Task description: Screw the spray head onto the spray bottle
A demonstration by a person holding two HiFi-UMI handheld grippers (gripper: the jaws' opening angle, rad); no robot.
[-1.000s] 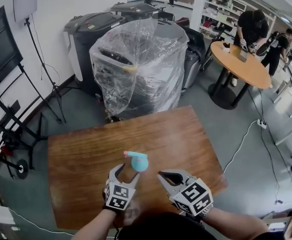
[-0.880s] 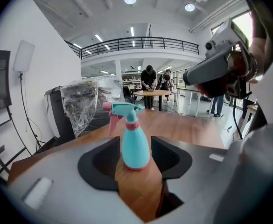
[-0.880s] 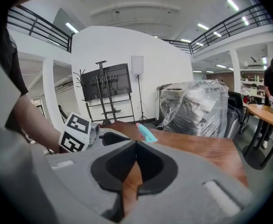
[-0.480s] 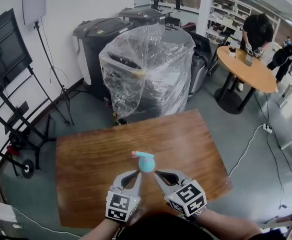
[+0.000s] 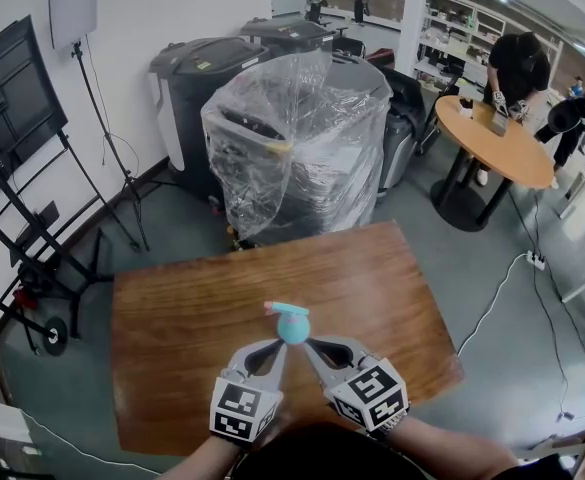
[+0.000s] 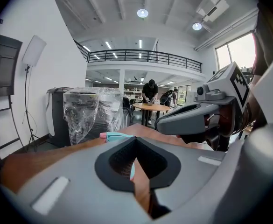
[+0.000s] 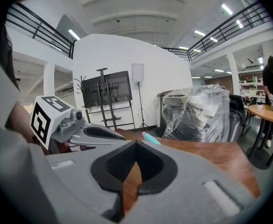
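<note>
A teal spray bottle [image 5: 293,326] with a teal and pink spray head [image 6: 113,136] stands upright on the brown wooden table [image 5: 182,318], near its front edge. My left gripper [image 5: 275,346] is shut, its tips meeting just short of the bottle's left side. In the left gripper view the jaws hide most of the bottle; only the head and a teal sliver show. My right gripper [image 5: 310,345] is shut too, its tips close by the bottle's right side. In the right gripper view the spray head [image 7: 150,137] peeks over the jaws beside the left gripper [image 7: 120,141].
Behind the table stands a plastic-wrapped machine [image 5: 287,138] with black bins [image 5: 197,63] beside it. A TV stand [image 5: 7,108] and a light panel [image 5: 72,3] are at the left. People stand at a round table [image 5: 492,133] at the far right.
The left gripper's jaws, open around the bottle a second ago, have shut. Both grippers have drawn in closer to the bottle. The bottle still stands where it was.
</note>
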